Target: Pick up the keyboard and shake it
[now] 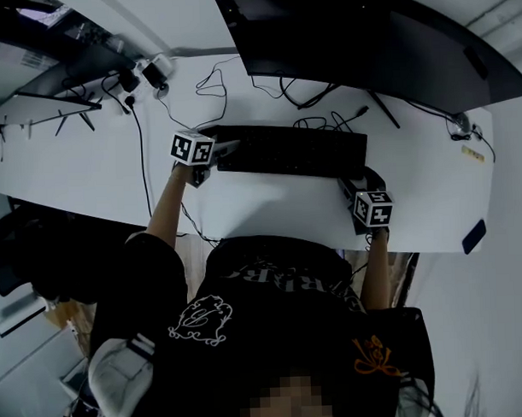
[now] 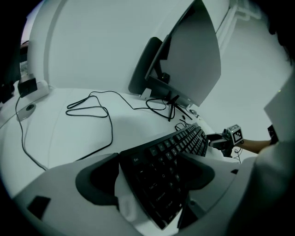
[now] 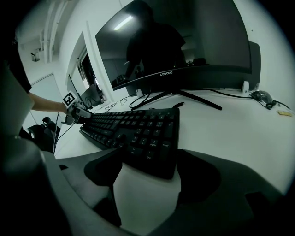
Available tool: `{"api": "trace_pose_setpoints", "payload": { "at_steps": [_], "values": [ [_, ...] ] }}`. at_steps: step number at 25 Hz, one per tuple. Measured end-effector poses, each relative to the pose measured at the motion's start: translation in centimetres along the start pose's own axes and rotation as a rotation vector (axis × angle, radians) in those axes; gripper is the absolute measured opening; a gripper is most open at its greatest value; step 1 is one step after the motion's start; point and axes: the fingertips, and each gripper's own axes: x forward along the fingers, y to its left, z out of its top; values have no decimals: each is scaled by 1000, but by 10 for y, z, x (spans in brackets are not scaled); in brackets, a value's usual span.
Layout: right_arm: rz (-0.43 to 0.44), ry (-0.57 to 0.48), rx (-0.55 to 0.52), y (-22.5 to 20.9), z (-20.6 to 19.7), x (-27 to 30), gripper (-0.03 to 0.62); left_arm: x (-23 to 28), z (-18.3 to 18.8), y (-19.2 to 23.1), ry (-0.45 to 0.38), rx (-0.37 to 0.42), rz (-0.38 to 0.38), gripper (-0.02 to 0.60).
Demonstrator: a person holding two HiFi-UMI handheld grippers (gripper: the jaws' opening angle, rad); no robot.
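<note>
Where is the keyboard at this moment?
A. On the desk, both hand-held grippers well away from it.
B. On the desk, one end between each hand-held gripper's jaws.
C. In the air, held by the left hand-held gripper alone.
B: the keyboard lies on the desk, its left end between the open jaws of the left hand-held gripper, its right end between those of the right hand-held gripper.

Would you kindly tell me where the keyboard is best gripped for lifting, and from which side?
Grip the keyboard at its two short ends, one gripper per end, each coming in from outside along its length. It is long, thin and lies flat on the table, so end holds should keep it level. The left gripper and right gripper stand open around those ends.
</note>
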Motion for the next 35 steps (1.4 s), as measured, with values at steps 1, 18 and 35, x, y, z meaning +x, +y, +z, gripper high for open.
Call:
{"api": "trace_pose_setpoints", "payload": {
  "at_steps": [1, 18, 35],
  "values": [
    [-9, 3, -2, 0, 0, 2, 368, 2, 2, 0, -1, -2, 8, 387],
    [-11, -17, 119, -5, 2, -1, 365, -6, 2, -5, -78, -101, 57, 379],
    [-2, -136, 254, -18, 6, -20, 278, -50, 42, -37, -341, -77, 146, 310]
  ]
}}
